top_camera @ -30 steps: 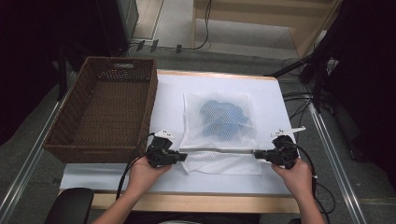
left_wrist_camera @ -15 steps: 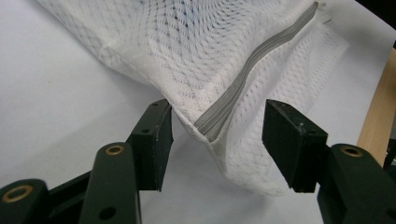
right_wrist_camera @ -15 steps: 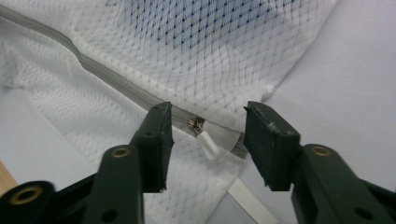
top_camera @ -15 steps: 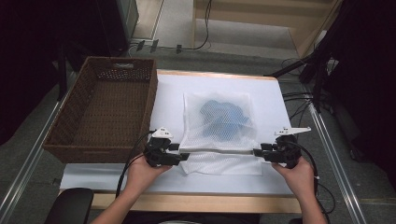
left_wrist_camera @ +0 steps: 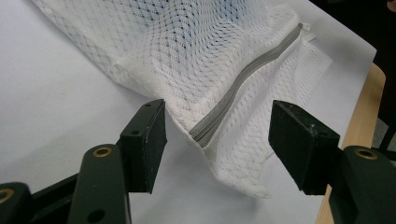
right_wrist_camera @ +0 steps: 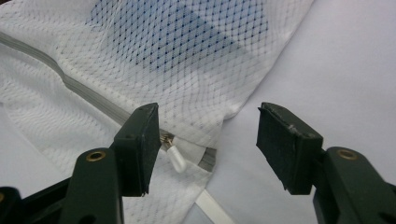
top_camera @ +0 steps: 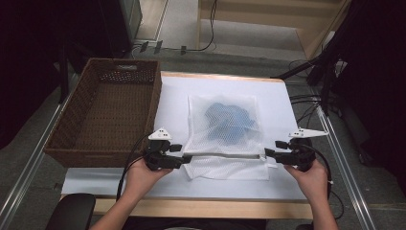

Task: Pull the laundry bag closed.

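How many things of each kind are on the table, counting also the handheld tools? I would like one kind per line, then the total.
Wicker basket: 1
White mesh laundry bag with grey zipper: 1
Blue cloth inside the bag: 1
Tools: 2, left tool and right tool, both open at the zipper's ends
Total: 5

My left tool (left_wrist_camera: 217, 140) has just been opening; its two black pads now stand apart and press on nothing. Between them lies the corner of the white mesh laundry bag (left_wrist_camera: 196, 60), with the end of its grey zipper (left_wrist_camera: 243, 86), flat on the white desk (left_wrist_camera: 51, 93). Blue fabric (left_wrist_camera: 187, 18) shows faintly through the mesh.
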### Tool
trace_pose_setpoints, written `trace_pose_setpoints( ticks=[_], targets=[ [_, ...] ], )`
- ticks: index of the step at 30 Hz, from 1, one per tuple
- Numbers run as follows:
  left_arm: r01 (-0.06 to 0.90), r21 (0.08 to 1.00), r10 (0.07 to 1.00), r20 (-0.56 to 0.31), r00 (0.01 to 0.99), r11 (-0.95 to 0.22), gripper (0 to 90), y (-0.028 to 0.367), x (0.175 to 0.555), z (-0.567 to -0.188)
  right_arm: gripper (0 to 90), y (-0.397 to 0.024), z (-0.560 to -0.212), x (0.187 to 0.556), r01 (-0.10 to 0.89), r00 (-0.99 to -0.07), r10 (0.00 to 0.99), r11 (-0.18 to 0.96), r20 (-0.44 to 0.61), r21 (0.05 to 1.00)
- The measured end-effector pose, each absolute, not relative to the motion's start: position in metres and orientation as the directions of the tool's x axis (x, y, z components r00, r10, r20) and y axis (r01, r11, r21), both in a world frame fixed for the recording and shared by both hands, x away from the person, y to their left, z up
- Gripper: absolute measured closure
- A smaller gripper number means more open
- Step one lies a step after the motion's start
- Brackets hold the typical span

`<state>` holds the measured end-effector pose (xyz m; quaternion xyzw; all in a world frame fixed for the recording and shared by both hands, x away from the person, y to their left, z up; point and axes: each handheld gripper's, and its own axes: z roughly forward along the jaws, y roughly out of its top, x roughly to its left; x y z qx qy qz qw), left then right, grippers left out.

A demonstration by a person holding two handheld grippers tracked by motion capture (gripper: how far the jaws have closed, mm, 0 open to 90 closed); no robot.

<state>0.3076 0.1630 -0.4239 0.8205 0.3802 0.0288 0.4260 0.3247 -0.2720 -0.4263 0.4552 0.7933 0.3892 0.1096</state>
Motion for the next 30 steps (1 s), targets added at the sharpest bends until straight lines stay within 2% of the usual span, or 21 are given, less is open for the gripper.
trace_pose_setpoints(
  ticks=[13,30],
  targets=[
    [0.595,0.724,0.659,-0.262,0.705,-0.349,39.8,0.165,0.306,-0.424,39.8,-0.294,-0.431,0.333,0.638,-0.510,0.846,0.250,0.156,0.728],
    [0.596,0.721,0.655,-0.265,0.708,-0.353,37.6,0.163,0.307,-0.428,35.1,-0.293,-0.436,0.339,0.662,-0.489,0.853,0.227,0.181,0.714]
  ],
)
